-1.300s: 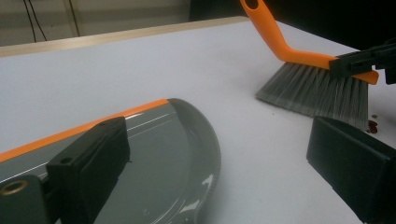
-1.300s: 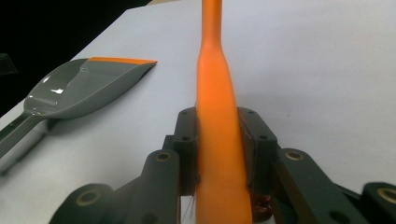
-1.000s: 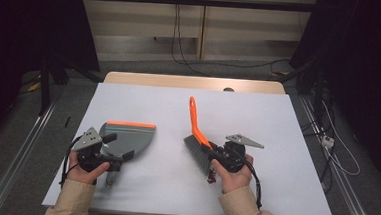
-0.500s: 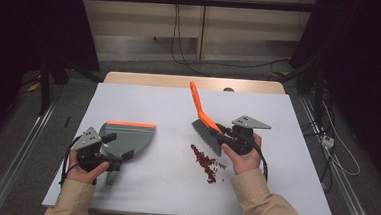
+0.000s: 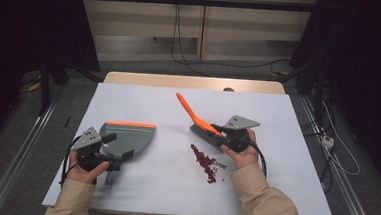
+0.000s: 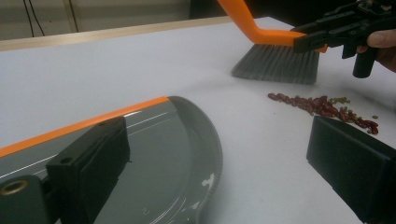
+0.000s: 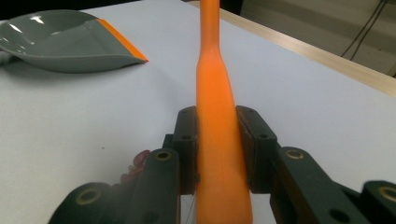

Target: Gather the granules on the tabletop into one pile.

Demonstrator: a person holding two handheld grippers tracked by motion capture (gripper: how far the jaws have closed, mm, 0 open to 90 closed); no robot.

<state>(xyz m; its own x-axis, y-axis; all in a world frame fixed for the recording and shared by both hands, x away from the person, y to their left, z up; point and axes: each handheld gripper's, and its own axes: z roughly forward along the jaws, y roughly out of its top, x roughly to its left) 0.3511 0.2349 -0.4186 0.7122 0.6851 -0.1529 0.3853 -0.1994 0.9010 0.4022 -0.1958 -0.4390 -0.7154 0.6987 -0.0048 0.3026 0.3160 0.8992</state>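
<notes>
A white surface (image 5: 138, 189) with a light wooden strip (image 5: 195, 82) along its far edge stands on a grey floor (image 5: 131, 66). Behind it runs a pale wall panel (image 5: 143, 29), with black cables (image 5: 179, 46) hanging down it to the floor. A metal rail (image 5: 18, 154) flanks the left side, more cables (image 5: 334, 146) the right.

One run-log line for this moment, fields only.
right tool: shut on brush handle | left tool: holds dustpan | red bits: on table, between brush and dustpan

Orange-handled brush (image 5: 200, 124) bristles-down beside red crumbs (image 5: 204, 161); grey dustpan (image 5: 126, 136) flat, well left.
</notes>
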